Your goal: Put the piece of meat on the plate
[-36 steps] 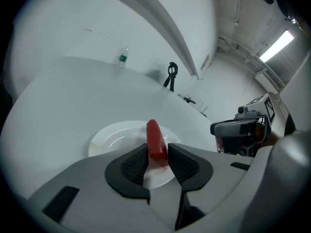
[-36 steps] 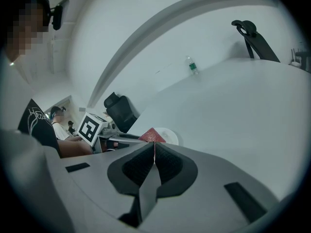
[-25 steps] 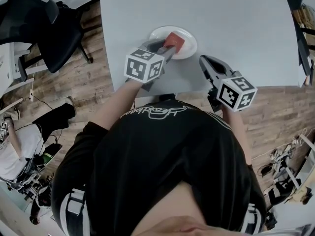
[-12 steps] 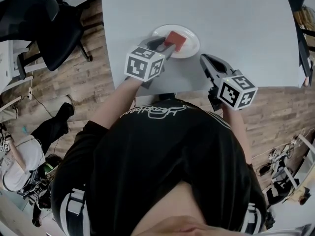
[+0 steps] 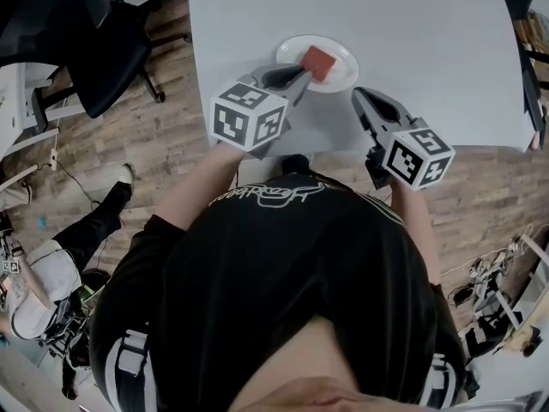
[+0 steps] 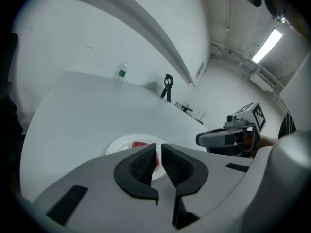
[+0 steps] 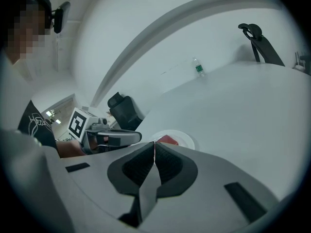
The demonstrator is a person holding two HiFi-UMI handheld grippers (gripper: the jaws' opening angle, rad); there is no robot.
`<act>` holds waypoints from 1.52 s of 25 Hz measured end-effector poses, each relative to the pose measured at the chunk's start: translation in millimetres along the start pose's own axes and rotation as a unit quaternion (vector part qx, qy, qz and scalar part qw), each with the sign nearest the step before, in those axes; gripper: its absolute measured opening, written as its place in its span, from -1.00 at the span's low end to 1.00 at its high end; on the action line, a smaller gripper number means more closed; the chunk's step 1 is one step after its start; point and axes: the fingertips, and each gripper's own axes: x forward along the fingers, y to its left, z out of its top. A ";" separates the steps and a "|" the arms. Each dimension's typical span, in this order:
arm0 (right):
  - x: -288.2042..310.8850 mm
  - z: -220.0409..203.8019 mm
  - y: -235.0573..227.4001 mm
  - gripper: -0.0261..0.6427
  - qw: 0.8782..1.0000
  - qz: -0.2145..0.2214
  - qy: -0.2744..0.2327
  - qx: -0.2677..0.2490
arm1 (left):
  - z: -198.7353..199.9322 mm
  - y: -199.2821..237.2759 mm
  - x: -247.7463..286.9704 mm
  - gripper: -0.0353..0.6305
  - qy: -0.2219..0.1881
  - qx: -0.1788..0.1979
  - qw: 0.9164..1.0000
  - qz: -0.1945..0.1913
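Observation:
A red square piece of meat (image 5: 319, 61) lies on the round white plate (image 5: 288, 49) on the grey table. My left gripper (image 5: 296, 75) hangs just short of the plate's near-left rim, apart from the meat. Its jaws are closing, a narrow gap still shows, and nothing is between them. In the left gripper view the meat (image 6: 141, 144) and plate (image 6: 119, 146) show just past the left gripper (image 6: 159, 147). My right gripper (image 5: 360, 95) hovers right of the plate, shut and empty. In the right gripper view the pads of the right gripper (image 7: 154, 144) meet, with the meat (image 7: 167, 140) beyond.
The table's near edge (image 5: 257, 157) runs under both grippers. A black office chair (image 5: 77, 41) stands on the wooden floor at the left. A small bottle (image 6: 122, 73) and a black tool (image 6: 167, 87) stand at the table's far side. Another person (image 5: 34, 281) is at lower left.
My left gripper has let go of the meat, drawn back toward me and risen, and its jaws have narrowed. The meat stays on the plate. The right gripper has shifted slightly.

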 end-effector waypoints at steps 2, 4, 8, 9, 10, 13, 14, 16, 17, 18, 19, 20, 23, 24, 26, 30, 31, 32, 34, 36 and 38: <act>-2.1 1.5 10.0 -0.89 1.000 0.001 -0.005 -0.004 | 6.4 -10.9 -13.9 -0.82 -0.013 0.006 1.000 -0.011; -4.8 3.0 22.1 -0.89 1.000 0.002 -0.012 -0.009 | 12.3 -22.3 -29.6 -0.87 -0.026 0.013 0.999 -0.021; -12.6 2.9 51.6 -0.89 0.999 0.008 -0.027 -0.017 | 16.2 -44.1 -63.8 -0.87 -0.044 0.019 0.998 -0.046; -15.1 2.6 59.9 -0.89 0.999 0.010 -0.031 -0.021 | 15.9 -48.8 -72.8 -0.87 -0.048 0.018 0.997 -0.052; -17.8 2.1 68.5 -0.89 0.999 0.012 -0.036 -0.023 | 15.5 -53.1 -82.0 -0.87 -0.052 0.017 0.997 -0.057; -28.3 -2.3 98.8 -0.89 0.998 0.015 -0.047 -0.032 | 10.2 -65.7 -113.2 -0.87 -0.065 0.022 0.996 -0.062; -32.4 -5.3 110.8 -0.89 0.998 0.015 -0.051 -0.036 | 6.6 -70.3 -125.3 -0.87 -0.068 0.027 0.995 -0.062; -39.7 -12.3 134.0 -0.89 0.997 0.015 -0.057 -0.042 | -2.1 -78.6 -148.3 -0.87 -0.073 0.037 0.995 -0.061; -42.2 -15.2 143.4 -0.89 0.997 0.016 -0.060 -0.044 | -6.2 -81.7 -156.9 -0.87 -0.074 0.041 0.995 -0.061; -43.9 -17.4 151.0 -0.89 0.997 0.019 -0.062 -0.046 | -9.8 -83.9 -163.2 -0.87 -0.074 0.045 0.994 -0.061; -45.5 -19.1 157.8 -0.89 0.997 0.021 -0.064 -0.046 | -13.5 -85.8 -168.4 -0.87 -0.073 0.047 0.994 -0.062; -47.2 -21.5 164.8 -0.89 0.996 0.022 -0.066 -0.048 | -17.8 -87.9 -173.9 -0.87 -0.073 0.047 0.994 -0.063; -56.5 -37.3 193.0 -0.89 0.996 0.020 -0.074 -0.050 | -37.4 -97.2 -200.1 -0.87 -0.073 0.042 0.994 -0.068; -60.2 -43.8 203.7 -0.89 0.996 0.019 -0.077 -0.052 | -44.9 -100.8 -210.4 -0.87 -0.073 0.043 0.994 -0.068; -67.5 -55.5 223.0 -0.89 0.995 0.016 -0.083 -0.056 | -58.6 -108.0 -228.4 -0.87 -0.073 0.048 0.994 -0.068; -81.9 -77.1 257.6 -0.89 0.994 0.009 -0.096 -0.057 | -81.8 -124.1 -262.0 -0.87 -0.074 0.051 0.993 -0.081; -85.7 -82.5 266.1 -0.89 0.993 0.007 -0.099 -0.056 | -87.1 -128.3 -270.3 -0.87 -0.074 0.054 0.992 -0.084; -89.5 -88.2 274.4 -0.89 0.993 0.005 -0.102 -0.056 | -92.3 -132.7 -278.2 -0.87 -0.074 0.058 0.992 -0.087; -95.7 -100.5 289.9 -0.89 0.993 0.002 -0.104 -0.057 | -103.2 -141.0 -293.3 -0.87 -0.075 0.061 0.991 -0.093; -100.1 -112.6 303.8 -0.89 0.993 0.001 -0.103 -0.058 | -114.0 -147.8 -306.6 -0.87 -0.076 0.062 0.990 -0.097; -104.2 -122.7 315.3 -0.89 0.993 0.000 -0.103 -0.059 | -124.0 -153.3 -317.1 -0.87 -0.075 0.065 0.990 -0.097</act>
